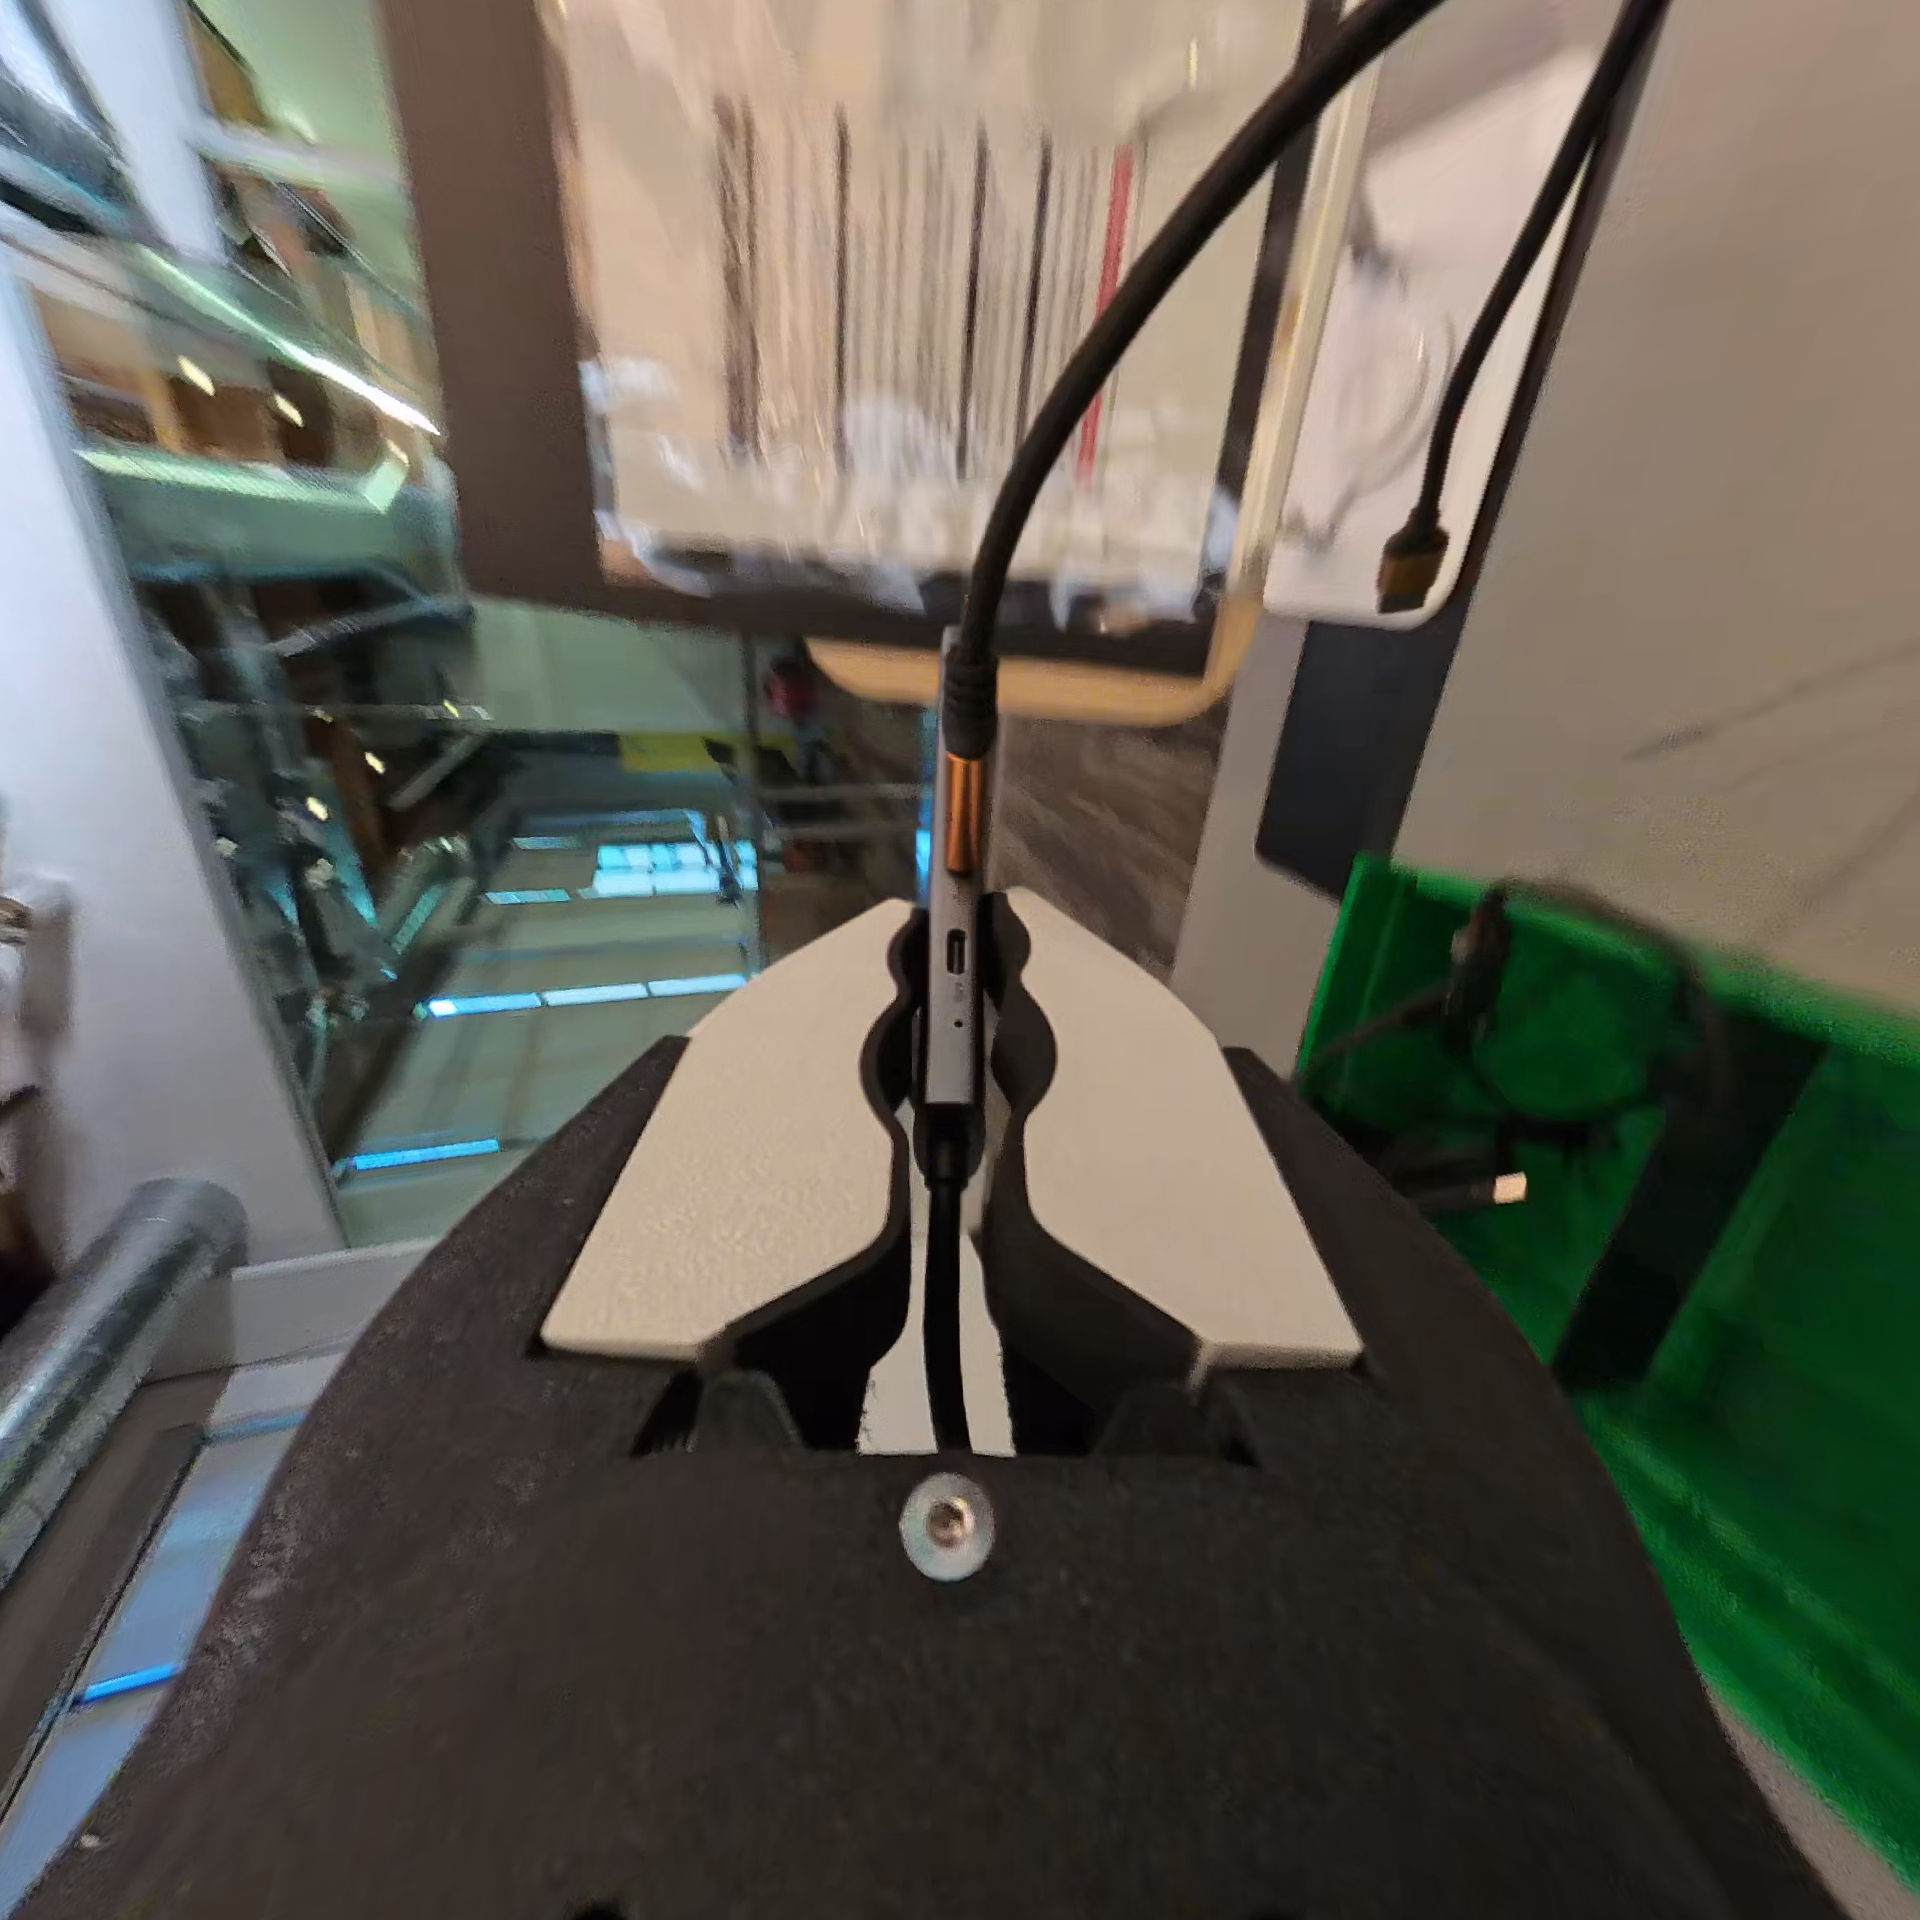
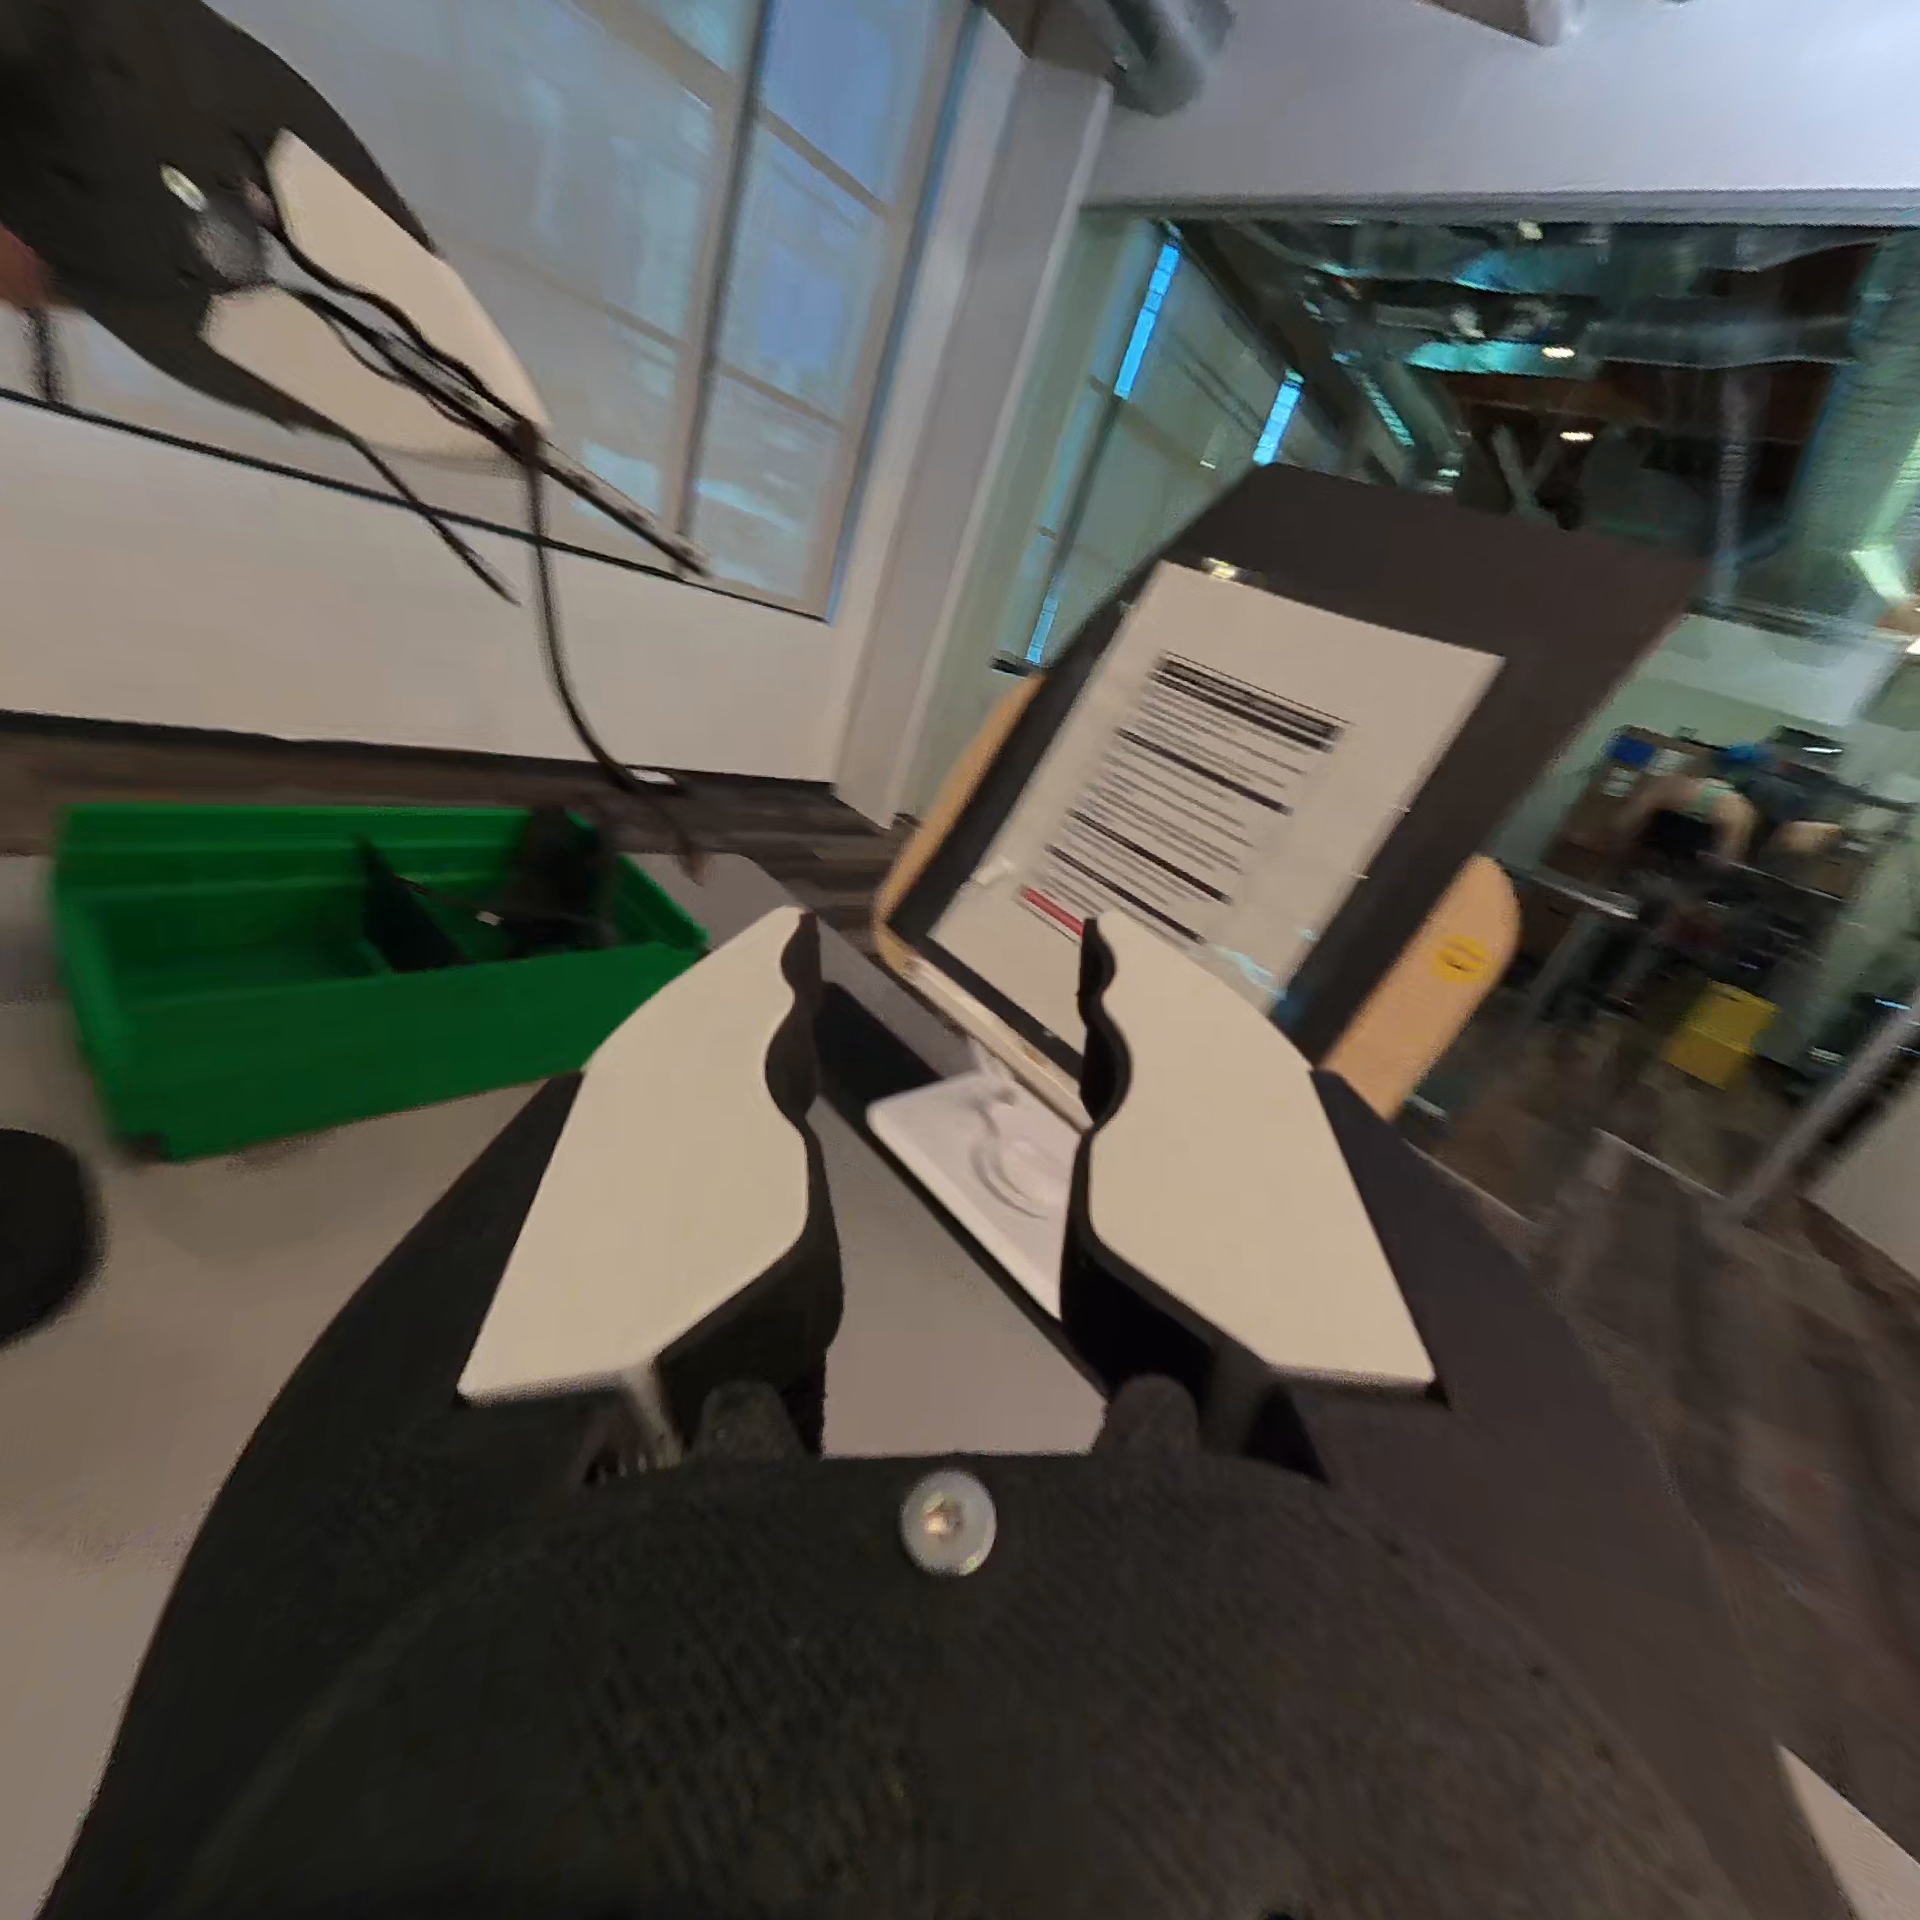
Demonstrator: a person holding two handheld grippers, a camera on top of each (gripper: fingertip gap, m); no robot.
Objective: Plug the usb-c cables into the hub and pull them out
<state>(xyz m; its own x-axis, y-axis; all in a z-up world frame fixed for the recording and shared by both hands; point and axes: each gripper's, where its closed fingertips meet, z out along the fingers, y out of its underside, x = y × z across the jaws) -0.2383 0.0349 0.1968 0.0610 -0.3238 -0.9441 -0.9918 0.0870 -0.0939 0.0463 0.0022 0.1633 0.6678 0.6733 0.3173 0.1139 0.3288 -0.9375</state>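
Note:
My left gripper [image 1: 954,914] is shut on a slim grey hub [image 1: 948,997], held edge-on and lifted in the air. A black cable with a copper-coloured plug [image 1: 966,810] is plugged into the hub's far end and arcs up to the right. A second black cable with a copper plug [image 1: 1411,566] hangs loose at the upper right. The hub's own black lead [image 1: 948,1299] runs back between the fingers. My right gripper [image 2: 945,935] is open and empty over the grey table. The left gripper [image 2: 260,260] shows in the right wrist view at upper left, with cables [image 2: 551,623] dangling from it.
A green bin [image 2: 312,997] with more black cables stands on the table; it also shows in the left wrist view [image 1: 1621,1247]. A dark-framed board with a printed sheet [image 2: 1226,790] leans behind a white tray [image 2: 997,1164]. Windows and a wall lie beyond. The left gripper's tips are roughly 30 cm from the right gripper's.

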